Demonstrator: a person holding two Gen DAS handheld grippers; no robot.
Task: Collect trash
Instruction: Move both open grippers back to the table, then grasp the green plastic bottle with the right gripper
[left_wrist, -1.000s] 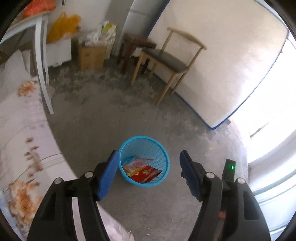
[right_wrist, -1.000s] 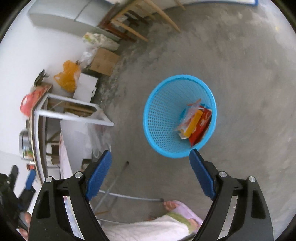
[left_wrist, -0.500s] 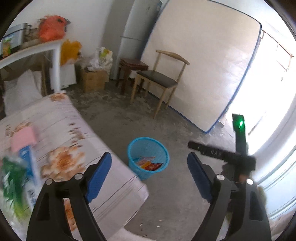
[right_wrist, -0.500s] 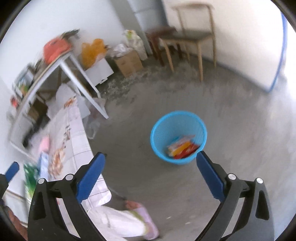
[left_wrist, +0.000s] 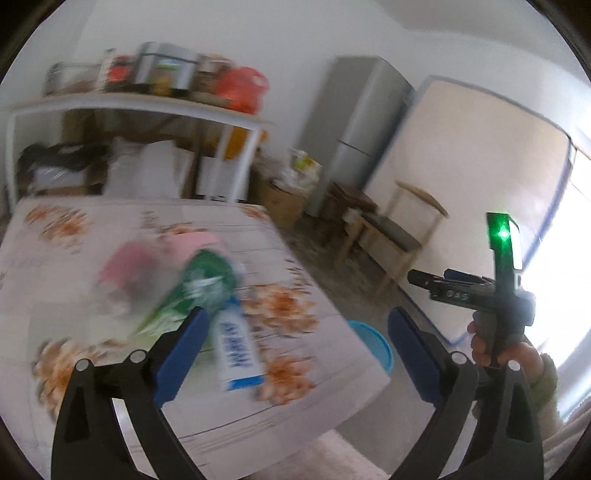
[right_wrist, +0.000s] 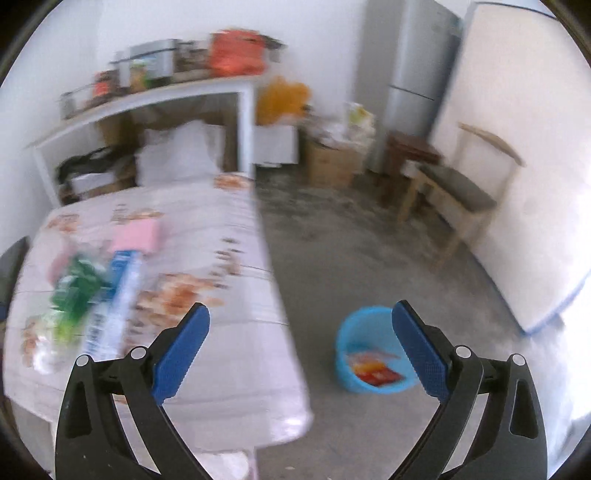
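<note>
On the bed (left_wrist: 303, 398) to my left lies the blurred trash: a pink packet (right_wrist: 135, 234) farthest, a green wrapper (left_wrist: 207, 280) beside it, and a blue-and-white box (left_wrist: 238, 350) nearest, its long axis running from near to far, slightly slanted. My left gripper (left_wrist: 295, 354) has its jaws opening, nearly at their widest, with nothing between them, above the bed's near corner. My right gripper (right_wrist: 301, 354) stands wide and empty. On the floor to the right sits the blue basket (right_wrist: 351, 332), upright, with red and yellow wrappers (right_wrist: 373, 369) inside.
</note>
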